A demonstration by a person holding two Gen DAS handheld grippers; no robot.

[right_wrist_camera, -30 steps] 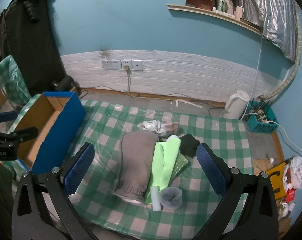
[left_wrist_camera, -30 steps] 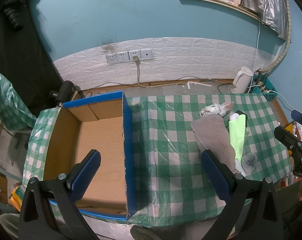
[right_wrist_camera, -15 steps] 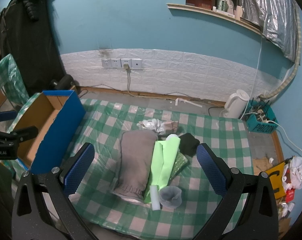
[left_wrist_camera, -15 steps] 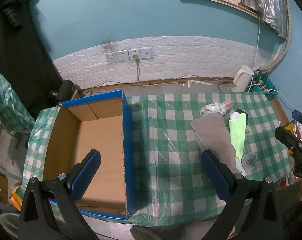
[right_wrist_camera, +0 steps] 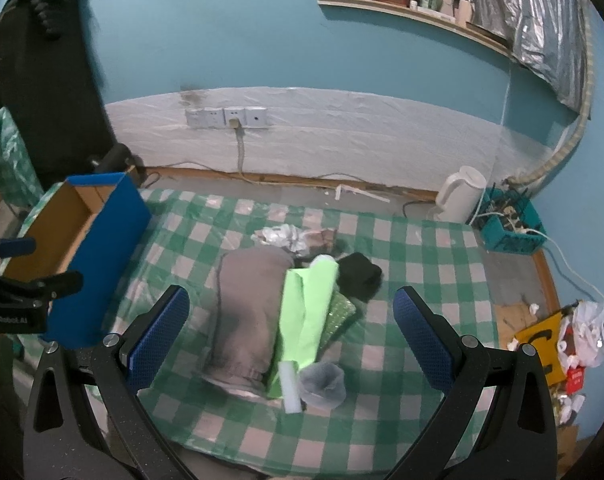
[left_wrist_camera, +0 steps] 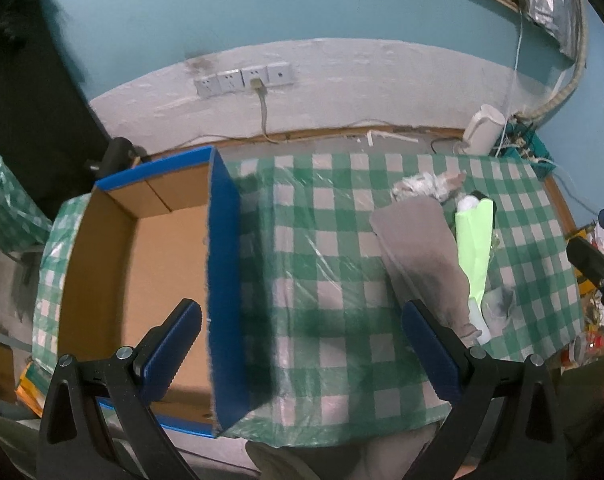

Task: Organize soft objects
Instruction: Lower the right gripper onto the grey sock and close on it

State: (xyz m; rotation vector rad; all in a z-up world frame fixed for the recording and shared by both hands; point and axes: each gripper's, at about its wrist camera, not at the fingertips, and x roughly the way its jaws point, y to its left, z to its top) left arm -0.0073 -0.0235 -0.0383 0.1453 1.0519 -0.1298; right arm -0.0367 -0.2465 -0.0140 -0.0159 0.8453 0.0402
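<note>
Both our tongs are hanging wide apart, gripping nothing: left tongs (left_wrist_camera: pixel 302 348) over the blue box (left_wrist_camera: pixel 222 280) wall, right tongs (right_wrist_camera: pixel 290 340) above the soft pile. Grey cloth (right_wrist_camera: pixel 246 312) is lying at 12 o'clock, touching the green roll (right_wrist_camera: pixel 305 312) on the checked tabletop (right_wrist_camera: pixel 421 264).

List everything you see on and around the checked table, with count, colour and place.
box: 1, blue outside, brown inside, table's left end
grey cloth: 1, grey, mid-table
green roll: 1, light green, right of and touching the grey cloth
black cloth: 1, black, behind the roll
crumpled white item: 1, white, far side
tablecloth: 1, green-white check
kettle: 1, white, floor by wall
left tool: 1, blue pads, open
right tool: 1, blue pads, open
</note>
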